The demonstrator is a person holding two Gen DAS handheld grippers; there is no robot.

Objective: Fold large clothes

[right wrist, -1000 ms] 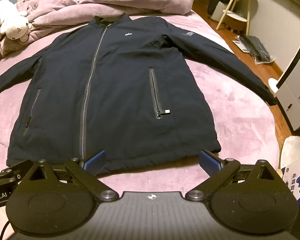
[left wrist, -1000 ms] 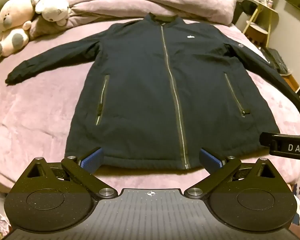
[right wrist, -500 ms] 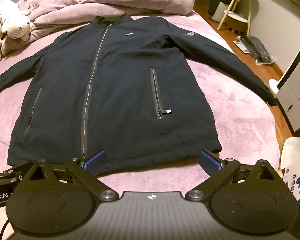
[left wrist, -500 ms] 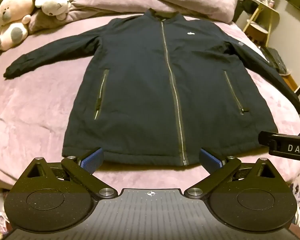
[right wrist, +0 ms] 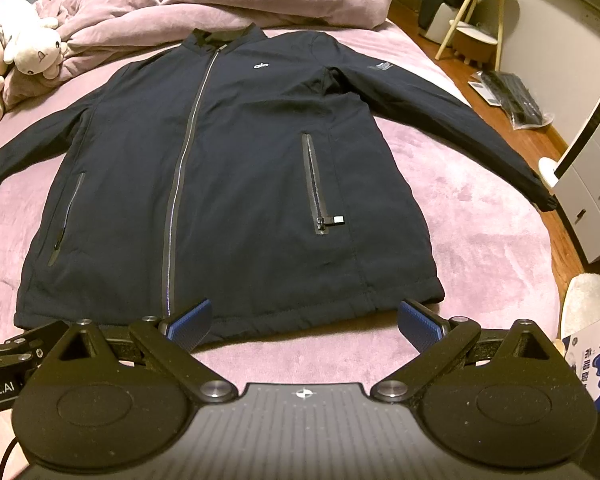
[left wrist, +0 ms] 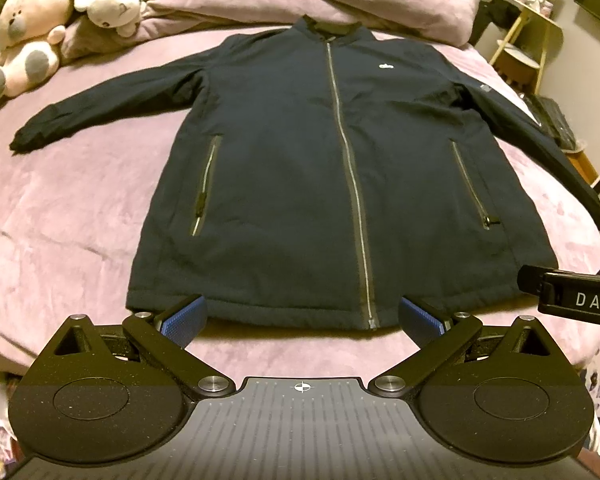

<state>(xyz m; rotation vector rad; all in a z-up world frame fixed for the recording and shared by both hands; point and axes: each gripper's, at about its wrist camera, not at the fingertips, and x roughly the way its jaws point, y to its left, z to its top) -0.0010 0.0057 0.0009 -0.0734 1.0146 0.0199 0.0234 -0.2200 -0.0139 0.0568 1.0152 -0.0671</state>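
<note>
A dark navy zip-front padded jacket is laid face up and zipped on a mauve plush bedspread, collar toward twelve o'clock, hem toward six, both sleeves spread out to nine and three. The left gripper is held just short of the hem with its jaws wide and nothing between the blue pads; the right gripper is likewise spread wide and empty near the hem.

Nothing is judged folded yet. A single layer of the thick shell could be pinched instead of both, so that the front peels from the back when lifted. The plush cover could be caught with the hem. The right sleeve cuff lies at the bed's edge at three o'clock and could be dragged off. The heaped mauve duvet at twelve o'clock touches the collar and could snag a fold.
</note>
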